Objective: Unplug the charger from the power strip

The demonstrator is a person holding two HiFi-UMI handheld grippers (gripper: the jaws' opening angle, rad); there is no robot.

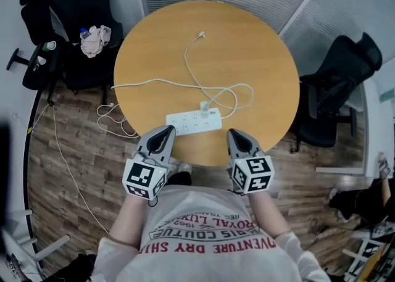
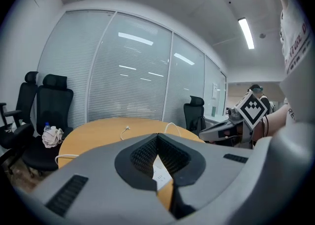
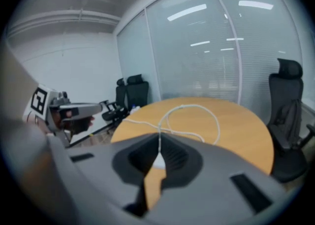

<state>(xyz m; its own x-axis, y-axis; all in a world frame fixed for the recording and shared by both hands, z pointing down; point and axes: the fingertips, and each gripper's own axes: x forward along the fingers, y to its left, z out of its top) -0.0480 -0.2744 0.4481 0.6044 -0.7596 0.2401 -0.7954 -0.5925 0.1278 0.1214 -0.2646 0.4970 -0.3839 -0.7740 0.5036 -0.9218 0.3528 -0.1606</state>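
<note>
Claws both closed, empty.
Lower centre: left claw (image 1: 167, 130) and right claw (image 1: 234, 133) near power strip (image 1: 193, 121), charger (image 1: 204, 108) plugged in.

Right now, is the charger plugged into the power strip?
Yes, the white charger stands in a socket of the strip on the table, toward the strip's right end.

"COUTURE", "DRY" on shirt (image 1: 203, 230)

Power strip (image 1: 191, 123) and cable (image 1: 154, 79) lie just ahead of left tongs (image 1: 166, 129) and right tongs (image 1: 234, 132); bench (image 1: 259, 46) beyond is bare.
</note>
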